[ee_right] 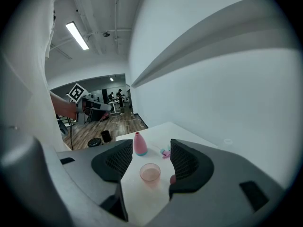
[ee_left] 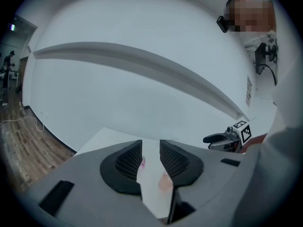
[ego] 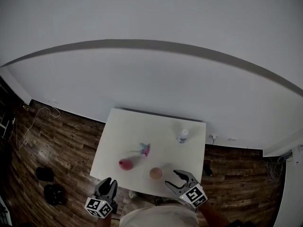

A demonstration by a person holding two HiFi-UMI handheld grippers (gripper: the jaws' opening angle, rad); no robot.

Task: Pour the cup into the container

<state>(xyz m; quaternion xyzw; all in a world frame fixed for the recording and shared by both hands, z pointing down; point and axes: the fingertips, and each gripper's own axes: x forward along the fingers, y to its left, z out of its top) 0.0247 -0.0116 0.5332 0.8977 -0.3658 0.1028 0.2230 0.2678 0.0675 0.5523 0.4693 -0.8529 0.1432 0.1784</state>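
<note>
A small translucent pink cup (ego: 155,173) stands near the table's front edge, just left of my right gripper (ego: 173,178). In the right gripper view the cup (ee_right: 150,172) sits on the table beyond the open jaws of that gripper (ee_right: 151,148), untouched. A small clear container with a white top (ego: 182,135) stands at the table's far right. My left gripper (ego: 108,181) hangs off the table's front left corner. Its jaws (ee_left: 150,148) are open and empty, and the cup (ee_left: 164,181) shows through the gap.
A pink bottle-shaped thing with a teal base (ee_right: 139,144) and a small pink and cyan object (ee_right: 165,152) lie beyond the cup on the white table (ego: 123,126). Wood floor with dark objects (ego: 53,193) and a cable lies to the left. A white wall rises behind.
</note>
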